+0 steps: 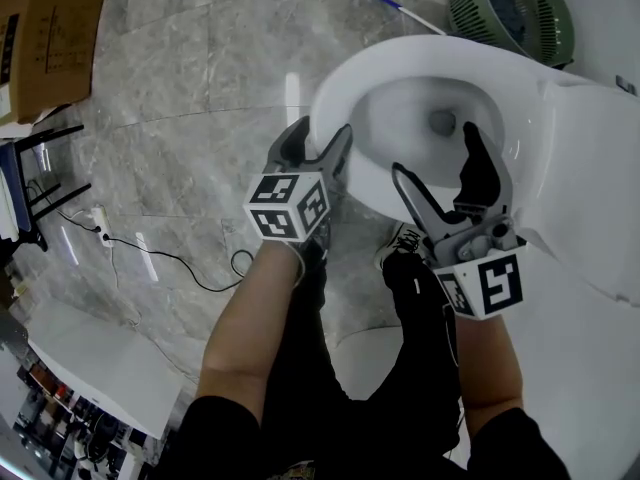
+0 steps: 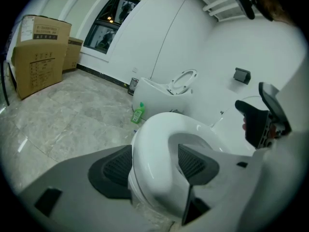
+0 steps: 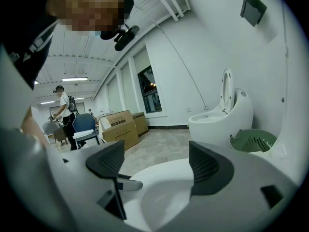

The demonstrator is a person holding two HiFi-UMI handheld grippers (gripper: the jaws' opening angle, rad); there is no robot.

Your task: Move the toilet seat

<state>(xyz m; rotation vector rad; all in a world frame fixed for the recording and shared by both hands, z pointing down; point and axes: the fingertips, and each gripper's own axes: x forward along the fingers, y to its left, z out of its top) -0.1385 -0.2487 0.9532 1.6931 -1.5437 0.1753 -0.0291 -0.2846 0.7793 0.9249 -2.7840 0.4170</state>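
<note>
1. White toilet seat (image 1: 340,88) lay down on the bowl, its front edge toward the person's legs, on a grey marble floor (image 1: 180,98).
2. Left gripper (image 1: 322,133) straddled the front curve of the seat. In the left gripper view, one pad sat on the outer face and the other inside the ring, both pressed to the seat (image 2: 154,144).
3. Right gripper (image 1: 437,158) hung over the bowl opening. In the right gripper view its jaws stood wide apart with nothing clamped between them (image 3: 157,166).
4. Green basket (image 1: 510,8) stood beside the toilet, and a cardboard box (image 1: 45,43) sat well apart at the far left.
</note>
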